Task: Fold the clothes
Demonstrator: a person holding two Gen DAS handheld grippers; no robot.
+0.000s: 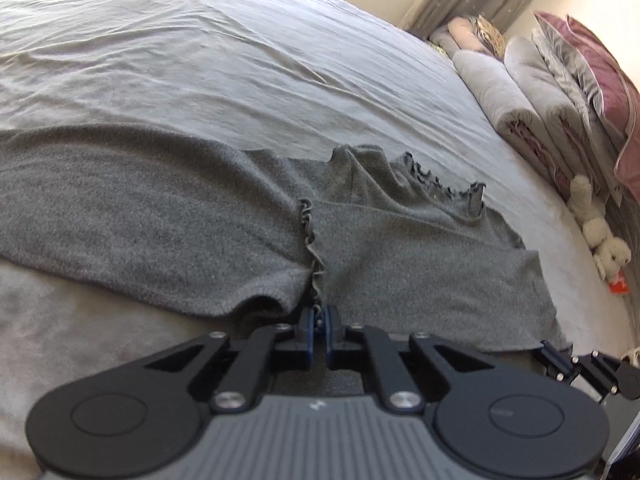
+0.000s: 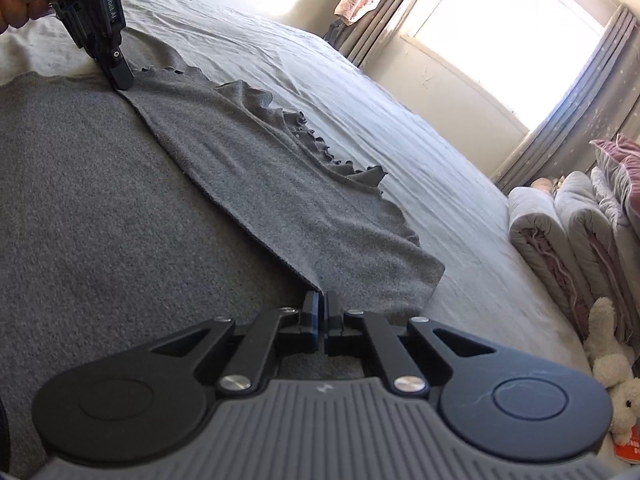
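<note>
- Bedroom scene: wide bed under a pale wrinkled sheet [image 1: 200, 52], sunlit window [image 2: 500, 40] and grey curtains [image 2: 592, 92] at the far side.
- We see the grey knit garment with ruffled trim [image 1: 160, 216] lying spread on the sheet, one part folded over itself, frilly edge on top.
- Our left gripper [image 1: 319, 320] has its jaws pinched together on the garment's ruffled hem at the near edge.
- Our right gripper [image 2: 322, 316] is closed too, clamping the garment's folded edge at the corner nearest us.
- Rolled grey and pink quilts [image 1: 520, 108] are stacked at the bed's side, with a cream plush toy [image 2: 612, 368] beside them.
</note>
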